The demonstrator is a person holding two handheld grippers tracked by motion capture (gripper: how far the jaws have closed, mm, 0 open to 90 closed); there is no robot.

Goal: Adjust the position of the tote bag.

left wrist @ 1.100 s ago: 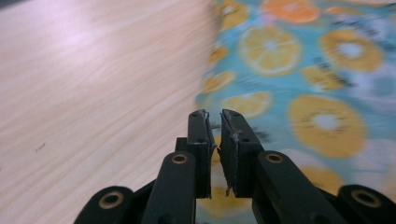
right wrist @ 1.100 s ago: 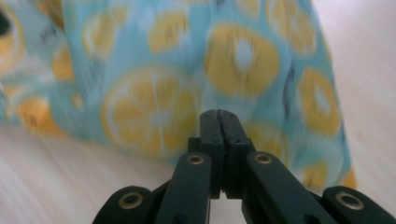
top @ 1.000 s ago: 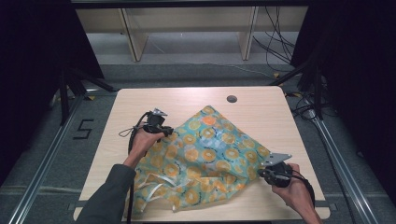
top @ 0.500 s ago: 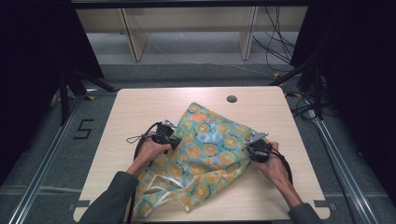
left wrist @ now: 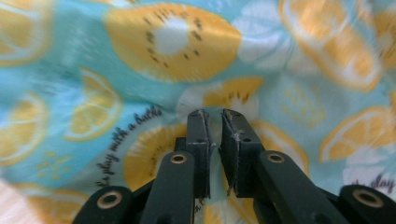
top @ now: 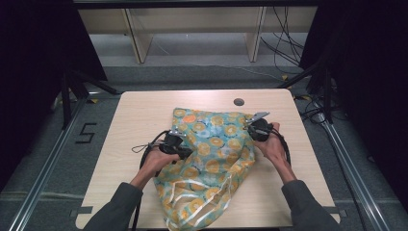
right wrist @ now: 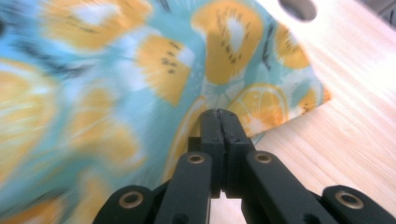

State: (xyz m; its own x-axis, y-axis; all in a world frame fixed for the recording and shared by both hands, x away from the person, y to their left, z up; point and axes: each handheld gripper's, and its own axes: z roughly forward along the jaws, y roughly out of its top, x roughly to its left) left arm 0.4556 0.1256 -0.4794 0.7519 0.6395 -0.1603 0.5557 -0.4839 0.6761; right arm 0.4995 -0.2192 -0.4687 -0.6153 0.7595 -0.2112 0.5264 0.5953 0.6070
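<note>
A thin teal cloth (top: pixel 211 159) printed with orange slices lies bunched on the wooden table (top: pixel 139 115), stretching from the middle to the near edge. My left gripper (top: pixel 185 150) rests on the cloth's left side. In the left gripper view its jaws stand a narrow gap apart over the cloth (left wrist: pixel 140 70), and I see nothing pinched between them. My right gripper (top: pixel 250 129) is at the cloth's upper right corner. In the right gripper view its jaws are pressed together on the cloth's edge (right wrist: pixel 261 116).
A round cable hole (top: pixel 239 102) sits in the table beyond the cloth. Bare wood lies to the left and right (top: pixel 308 159) of the cloth. Dark stands and cables (top: pixel 308 110) surround the table on the floor.
Both grippers have moved inward. The right one has carried its cloth corner from the near right up toward the far side, so the spread cloth is now narrower and bunched.
</note>
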